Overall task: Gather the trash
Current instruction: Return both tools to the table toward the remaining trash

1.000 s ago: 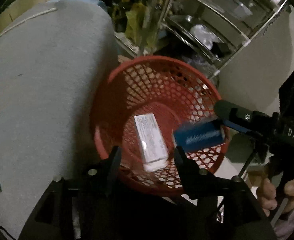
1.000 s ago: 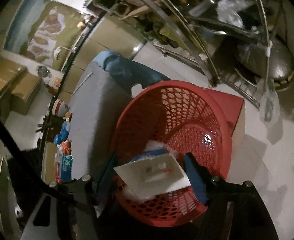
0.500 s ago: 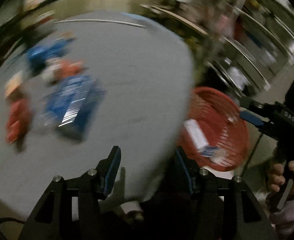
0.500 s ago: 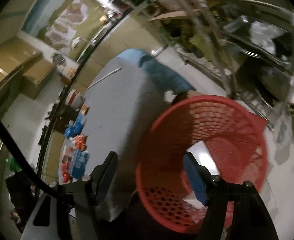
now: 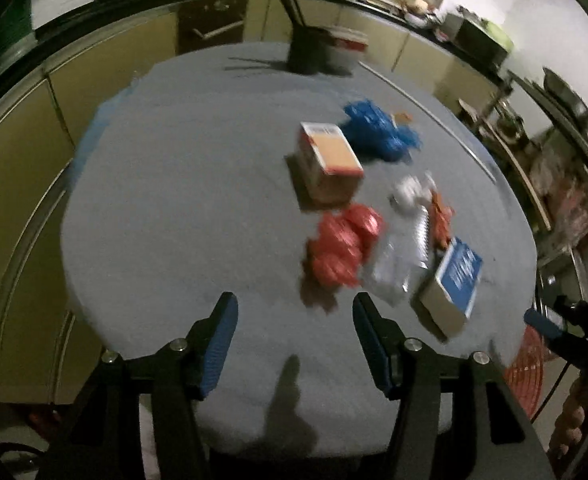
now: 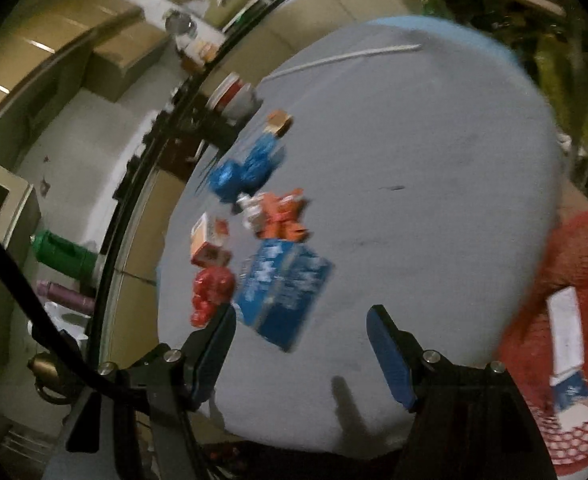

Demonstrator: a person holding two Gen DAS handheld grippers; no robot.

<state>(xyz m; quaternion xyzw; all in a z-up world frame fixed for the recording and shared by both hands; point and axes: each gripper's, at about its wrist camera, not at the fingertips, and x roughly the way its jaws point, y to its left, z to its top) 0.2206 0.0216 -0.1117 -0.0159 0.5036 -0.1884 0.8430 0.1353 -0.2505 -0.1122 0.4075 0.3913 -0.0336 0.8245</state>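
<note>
Trash lies in a cluster on the grey table (image 5: 182, 184): an orange-and-white carton (image 5: 327, 162), a crumpled blue wrapper (image 5: 379, 132), a crumpled red wrapper (image 5: 341, 250), clear plastic (image 5: 393, 268) and a blue box (image 5: 451, 284). My left gripper (image 5: 294, 320) hovers over the table's near edge just short of the red wrapper, its jaws opening with nothing between them. My right gripper (image 6: 299, 330) is open and empty beside the blue box (image 6: 282, 290). The red mesh basket (image 6: 585, 256) at the right holds a white box (image 6: 565, 330) and a blue box.
A dark pot (image 5: 317, 50) stands at the table's far edge, and a thin white stick (image 6: 345, 56) lies near the far side. Cabinets ring the table. A metal rack (image 5: 565, 160) stands to the right. The right gripper (image 5: 569, 320) and a hand show beside the basket (image 5: 523, 368).
Both grippers swung away from the red basket to the table. The right gripper's white and blue boxes now lie in the basket. The trash cluster has come into view.
</note>
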